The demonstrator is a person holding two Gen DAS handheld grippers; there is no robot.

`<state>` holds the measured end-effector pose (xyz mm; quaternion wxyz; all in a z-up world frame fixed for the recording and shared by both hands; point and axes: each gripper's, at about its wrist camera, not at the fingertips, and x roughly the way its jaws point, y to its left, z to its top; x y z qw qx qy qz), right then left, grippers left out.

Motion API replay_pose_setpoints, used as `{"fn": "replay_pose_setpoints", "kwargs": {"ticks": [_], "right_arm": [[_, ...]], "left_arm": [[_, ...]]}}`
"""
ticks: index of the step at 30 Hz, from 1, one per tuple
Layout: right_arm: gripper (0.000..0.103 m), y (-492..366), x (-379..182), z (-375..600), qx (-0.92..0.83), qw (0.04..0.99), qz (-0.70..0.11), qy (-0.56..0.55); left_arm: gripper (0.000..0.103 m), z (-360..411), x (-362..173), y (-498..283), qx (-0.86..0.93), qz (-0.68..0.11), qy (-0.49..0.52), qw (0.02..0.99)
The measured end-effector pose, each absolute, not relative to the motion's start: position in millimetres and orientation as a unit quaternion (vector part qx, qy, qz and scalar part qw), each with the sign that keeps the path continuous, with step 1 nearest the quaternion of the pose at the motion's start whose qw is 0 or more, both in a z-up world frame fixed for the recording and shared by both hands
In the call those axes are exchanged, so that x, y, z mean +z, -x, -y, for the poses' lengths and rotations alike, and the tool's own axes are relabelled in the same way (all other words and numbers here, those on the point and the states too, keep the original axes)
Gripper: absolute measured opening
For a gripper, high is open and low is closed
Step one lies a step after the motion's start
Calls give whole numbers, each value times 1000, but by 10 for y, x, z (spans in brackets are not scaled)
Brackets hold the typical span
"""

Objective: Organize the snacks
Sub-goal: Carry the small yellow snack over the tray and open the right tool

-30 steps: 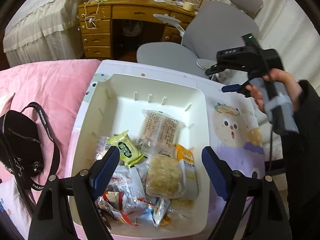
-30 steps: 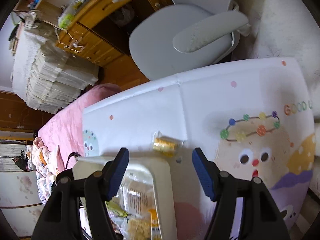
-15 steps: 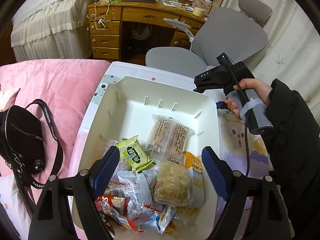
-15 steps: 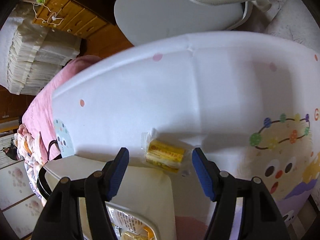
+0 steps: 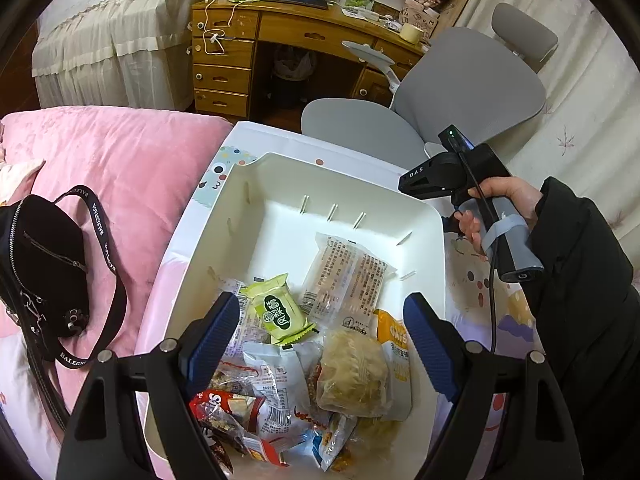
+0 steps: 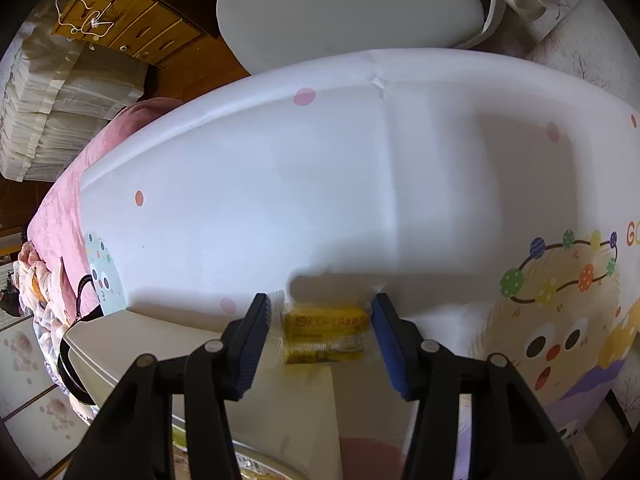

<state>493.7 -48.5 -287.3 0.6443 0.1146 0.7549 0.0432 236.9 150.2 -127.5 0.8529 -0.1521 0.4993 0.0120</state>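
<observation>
We log one yellow snack packet (image 6: 325,334), clear-wrapped and small, lying on the table mat (image 6: 320,184) just outside the white bin's (image 5: 434,216) far corner. Most snacks already sit inside. Right gripper (image 6: 322,334) jaws are closing around it, not yet touching; left gripper (image 5: 320,336) hovers wide, empty.

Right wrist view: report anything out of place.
One yellow snack packet lies on the white mat just outside the bin, apart from the rest. The right tool is closing around it.
</observation>
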Motion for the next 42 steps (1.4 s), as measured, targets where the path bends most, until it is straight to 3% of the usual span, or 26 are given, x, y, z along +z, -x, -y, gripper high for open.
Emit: {"fn": "replay_pose_setpoints", "kwargs": {"ticks": [21, 42], "right_arm": [[46, -4884, -2717, 780, 25, 665, -733, -142], [46, -4133, -1555, 853, 98, 713, -672, -174]], "left_arm": [[83, -1550, -1097, -2093, 28, -483, 152, 862], [83, -1391, -592, -1629, 16, -437, 126, 890]]}}
